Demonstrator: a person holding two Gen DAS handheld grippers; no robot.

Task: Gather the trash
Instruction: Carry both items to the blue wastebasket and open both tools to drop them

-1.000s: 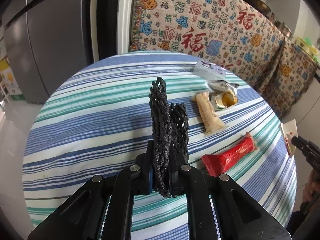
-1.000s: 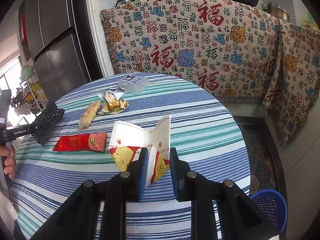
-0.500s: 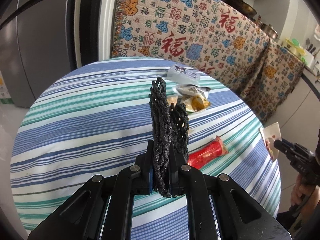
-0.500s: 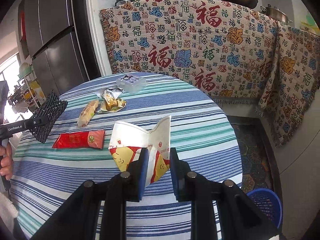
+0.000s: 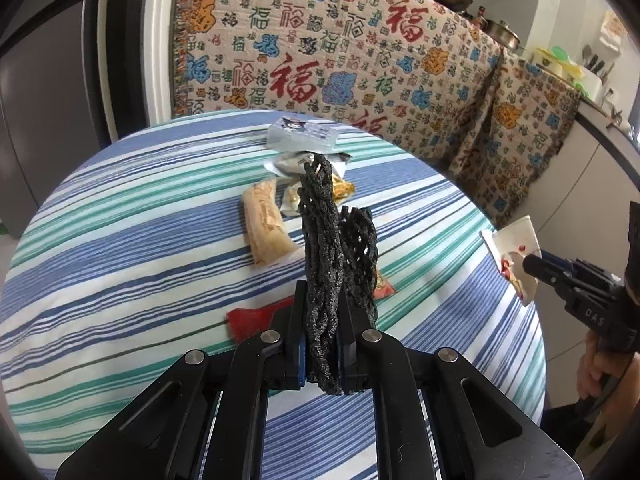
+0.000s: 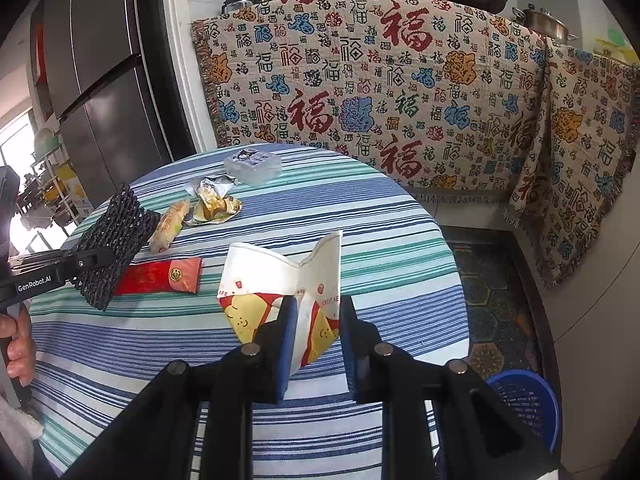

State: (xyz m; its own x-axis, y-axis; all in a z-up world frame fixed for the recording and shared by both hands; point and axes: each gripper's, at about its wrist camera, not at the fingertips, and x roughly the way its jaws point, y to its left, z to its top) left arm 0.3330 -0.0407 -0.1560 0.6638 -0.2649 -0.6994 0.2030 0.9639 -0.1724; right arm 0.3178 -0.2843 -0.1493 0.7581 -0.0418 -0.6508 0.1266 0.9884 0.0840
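Note:
My left gripper [image 5: 322, 312] is shut on a black foam net [image 5: 324, 248], held upright above the striped round table [image 5: 120, 240]; the net also shows in the right wrist view [image 6: 116, 240]. My right gripper [image 6: 318, 312] is shut on a crushed paper cup [image 6: 280, 276], held above the table's right side; the cup also shows in the left wrist view [image 5: 512, 256]. On the table lie a red wrapper [image 6: 160, 276], a beige snack packet [image 6: 170, 226], a crumpled yellow wrapper [image 6: 214, 204] and a clear plastic pack [image 6: 252, 164].
A blue basket [image 6: 524, 400] stands on the floor right of the table. A patterned cloth [image 6: 380, 92] covers the counter behind, with pots on top. A grey fridge [image 6: 100, 72] stands at the left.
My left gripper has swung right over the table with the net, so the red wrapper now lies under it. The right gripper with the cup has barely moved.

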